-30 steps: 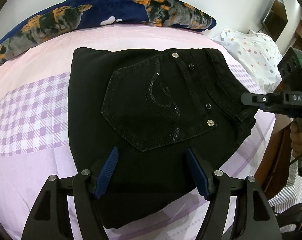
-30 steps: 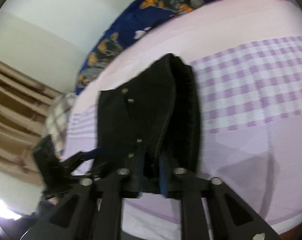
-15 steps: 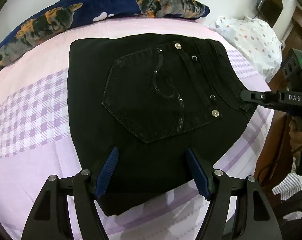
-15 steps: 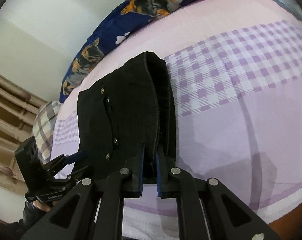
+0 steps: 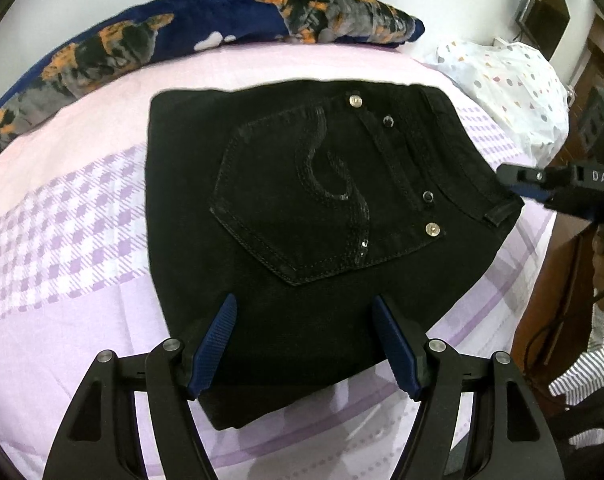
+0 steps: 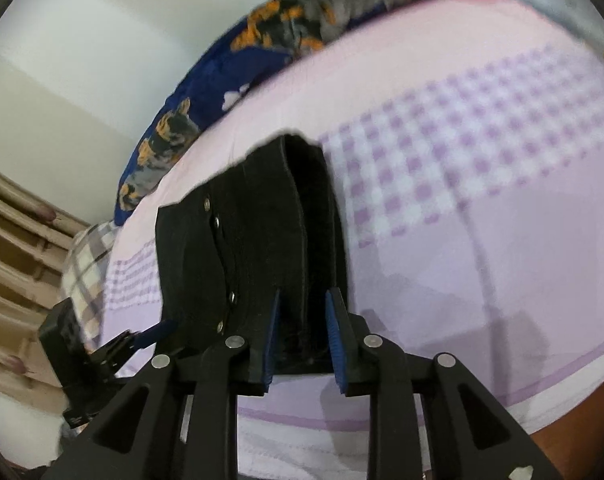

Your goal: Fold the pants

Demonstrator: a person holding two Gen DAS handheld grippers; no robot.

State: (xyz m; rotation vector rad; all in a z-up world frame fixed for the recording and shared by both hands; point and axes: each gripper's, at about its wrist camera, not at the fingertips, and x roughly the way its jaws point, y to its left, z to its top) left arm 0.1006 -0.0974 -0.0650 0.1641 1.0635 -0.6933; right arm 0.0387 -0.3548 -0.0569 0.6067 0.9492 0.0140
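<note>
Black denim pants [image 5: 302,216], folded into a compact, thick rectangle, back pocket uppermost. Pocket carries a curling sequin motif [image 5: 334,196], contrast-free stitching, and silver rivets [image 5: 433,229] at its corners; a belt loop shows at the waistband corner toward the right. From the right wrist view the stacked layers show as several dark folds seen edge-on [image 6: 298,240]. Location: lying flat on a bed sheet [image 5: 70,240], pink with bands of lilac check, near its edge; a navy dog-print pillow [image 5: 206,36] lies beyond, well apart, and a white spotted cloth bundle [image 5: 510,92] sits to the far right.

Left gripper [image 5: 304,346]: jaws spread wide, blue ribbed pads [image 5: 216,344] poised over the near edge of the pants; contact with the fabric cannot be told. Right gripper [image 6: 302,340]: jaws parted, straddling the folded side edge, a gap visible between each pad and the cloth. In the left wrist view the right gripper's tip [image 5: 518,184] sits just beside the waistband corner.
</note>
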